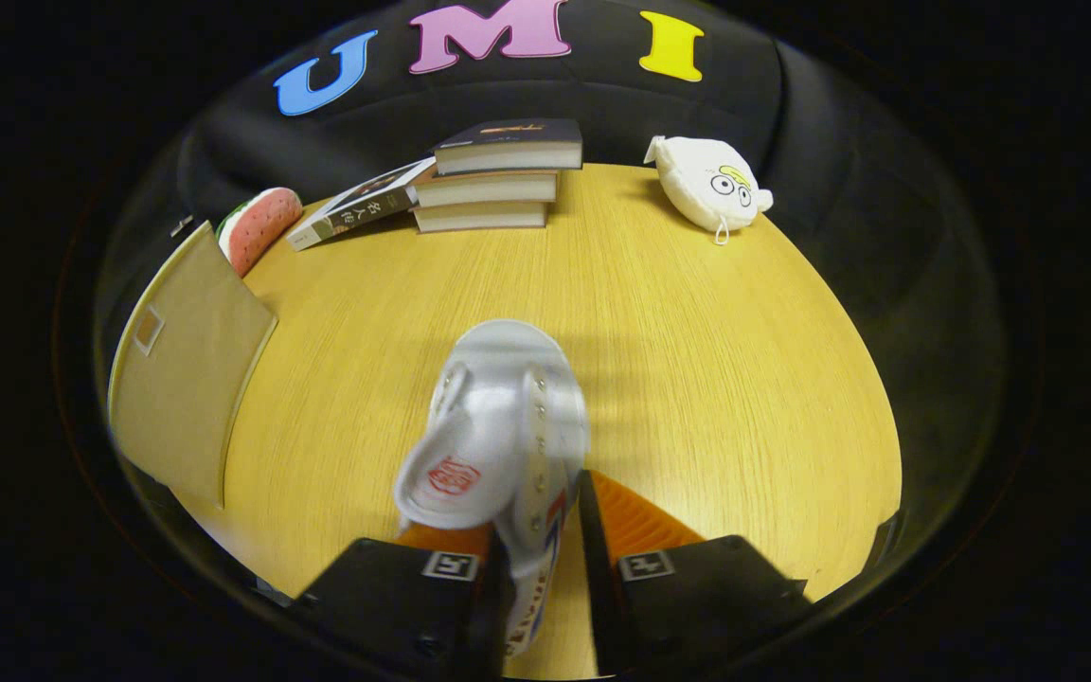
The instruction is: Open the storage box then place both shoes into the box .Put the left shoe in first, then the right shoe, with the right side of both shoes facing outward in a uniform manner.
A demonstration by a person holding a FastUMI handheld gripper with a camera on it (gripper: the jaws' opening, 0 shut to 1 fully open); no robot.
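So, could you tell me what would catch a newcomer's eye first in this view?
First, the white shoe, gripped between the tongs by its side wall, toe pointing away over the yellow wooden table. Beyond it, at the table's far edge, sits a stack of books with a white plush toy beside it. Off to one side of the shoe stands the beige storage box, with a strawberry-like cushion behind it.

Shoe (498, 426) between the jaws, books (493, 180) beyond, box (186, 369) left

bare table (697, 379) right of shoe (498, 426), box (186, 369) left, books (493, 180) beyond
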